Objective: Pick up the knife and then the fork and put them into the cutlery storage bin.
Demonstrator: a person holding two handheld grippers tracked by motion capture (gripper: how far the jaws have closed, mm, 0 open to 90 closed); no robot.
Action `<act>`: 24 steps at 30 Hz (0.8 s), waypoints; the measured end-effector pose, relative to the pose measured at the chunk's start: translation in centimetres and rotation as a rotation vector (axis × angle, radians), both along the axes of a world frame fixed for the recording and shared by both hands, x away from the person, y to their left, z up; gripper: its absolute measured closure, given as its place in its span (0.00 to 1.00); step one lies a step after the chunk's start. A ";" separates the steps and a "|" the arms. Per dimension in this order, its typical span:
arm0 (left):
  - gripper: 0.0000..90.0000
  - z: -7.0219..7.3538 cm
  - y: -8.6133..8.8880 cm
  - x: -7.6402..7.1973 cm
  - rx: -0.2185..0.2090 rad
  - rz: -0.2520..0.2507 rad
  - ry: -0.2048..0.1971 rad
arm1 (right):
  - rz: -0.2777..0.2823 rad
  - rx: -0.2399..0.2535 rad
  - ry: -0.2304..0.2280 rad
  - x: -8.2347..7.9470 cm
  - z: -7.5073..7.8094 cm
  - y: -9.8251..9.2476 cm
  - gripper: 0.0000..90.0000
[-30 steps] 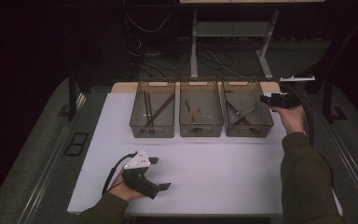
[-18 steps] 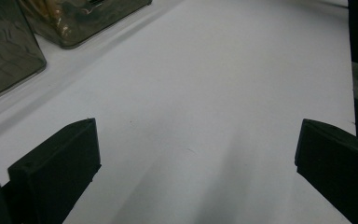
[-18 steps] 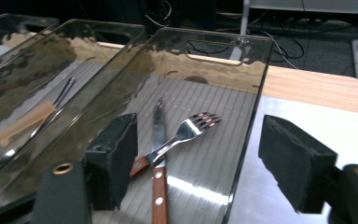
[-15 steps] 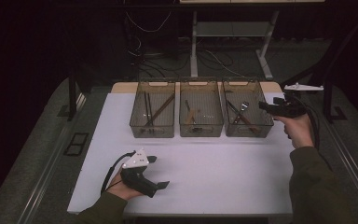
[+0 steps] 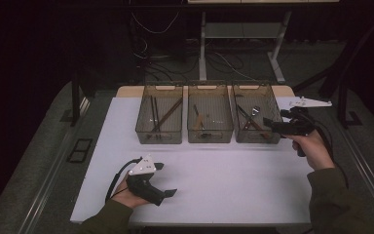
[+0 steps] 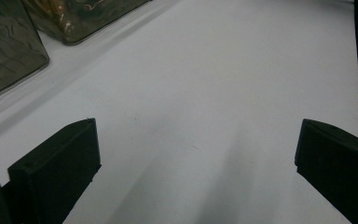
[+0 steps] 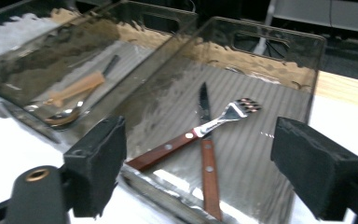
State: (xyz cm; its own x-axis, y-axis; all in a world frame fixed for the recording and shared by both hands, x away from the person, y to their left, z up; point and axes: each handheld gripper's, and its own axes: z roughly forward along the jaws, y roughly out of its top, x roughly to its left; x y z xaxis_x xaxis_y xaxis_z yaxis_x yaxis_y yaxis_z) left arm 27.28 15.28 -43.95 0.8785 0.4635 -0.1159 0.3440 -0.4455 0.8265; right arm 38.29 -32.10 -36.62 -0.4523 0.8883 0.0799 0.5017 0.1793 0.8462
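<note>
I am drawing the right gripper, jaws just opening wide and empty, off the right-hand bin at the table's far edge, where fork and knife are lying crossed, so next I am looking for another piece to sort.

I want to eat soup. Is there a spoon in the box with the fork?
No, the box by the right gripper holds just a fork and a knife.

White table, smoky translucent bins, reddish-brown-handled fork and knife, black tool
</note>
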 end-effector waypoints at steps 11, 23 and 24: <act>0.00 0.0 0.1 0.0 -0.004 0.006 -0.005 | 0.082 -0.011 -0.032 -3.6 -1.1 1.8 0.19; 0.00 0.2 0.6 -0.1 -0.007 0.017 -0.014 | 0.153 0.013 -0.028 -7.1 -3.3 3.1 0.19; 0.00 0.2 0.6 -0.1 -0.006 0.017 -0.015 | 0.161 0.011 -0.026 -7.5 -3.6 3.2 0.19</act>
